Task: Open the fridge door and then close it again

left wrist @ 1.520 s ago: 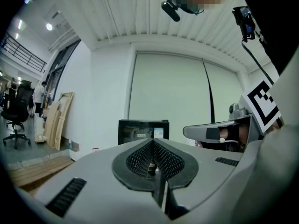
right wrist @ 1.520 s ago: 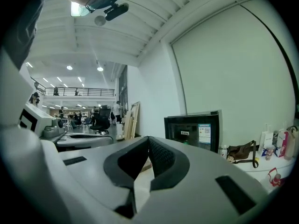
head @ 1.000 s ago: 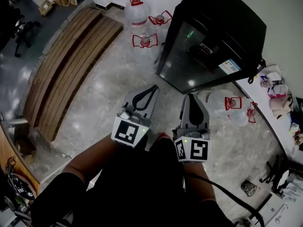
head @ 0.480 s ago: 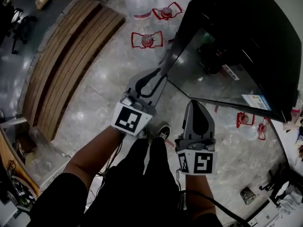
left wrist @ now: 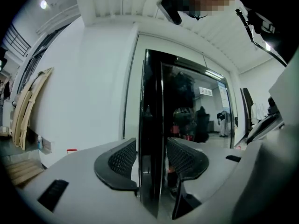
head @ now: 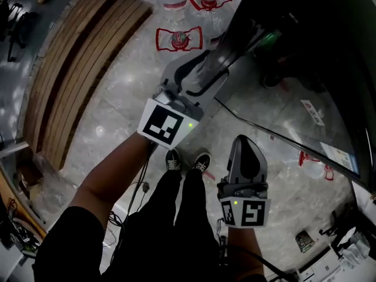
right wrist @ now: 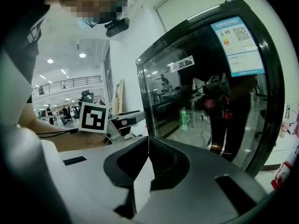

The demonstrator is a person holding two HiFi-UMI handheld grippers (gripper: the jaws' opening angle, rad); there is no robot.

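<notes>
The L gripper (head: 220, 60) was held level at the near edge of the fridge (head: 329, 28) door (head: 276, 104). In the L gripper view its jaws were seen apart, having just been opening, w/ the black door edge (left wrist: 152, 125) upright between them. The pads stood just beside the edge on either side and were not seen clamped on it. Whether the door was ajar could not be told.

The R gripper (head: 247, 147) was held apart from the door, above the shoes (head: 187, 160) in the head view. Its jaws were together, w/ nothing between them. It was aimed approx. at the glass front, on which a label (right wrist: 237, 45) was fixed at the upper corner.

The fridge stood on a stone floor (head: 117, 128). Bottles (head: 179, 40) w/ red handles stood near its corner. A wooden bench (head: 76, 69) lay well apart, at left.
</notes>
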